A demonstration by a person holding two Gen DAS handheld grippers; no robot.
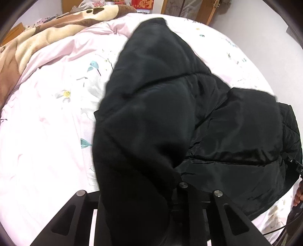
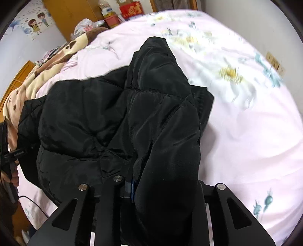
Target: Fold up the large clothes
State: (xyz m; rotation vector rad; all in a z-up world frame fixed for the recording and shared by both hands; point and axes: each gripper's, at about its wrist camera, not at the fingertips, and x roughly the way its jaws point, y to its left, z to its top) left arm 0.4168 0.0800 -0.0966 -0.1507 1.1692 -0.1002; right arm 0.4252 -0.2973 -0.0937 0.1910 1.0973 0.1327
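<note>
Left hand-held gripper (image 1: 151,191): angled steeply down, bottom centre, clamped on black padded quilted jacket (image 1: 189,113).
Right hand-held gripper (image 2: 151,183): angled steeply down, bottom centre, clamped on same jacket.
Bed (image 2: 246,132): pink floral cover beneath.

Pink floral quilt (image 1: 47,132), brown-and-cream blanket (image 1: 37,37) beside it, red boxes (image 2: 130,8), cartoon wall sticker (image 2: 36,22), wooden cabinet (image 2: 75,15)

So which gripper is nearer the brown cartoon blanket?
Left. The left gripper grips the black jacket on the side facing the brown blanket. The right gripper grips the jacket's far side, with the jacket between it and the blanket.
</note>
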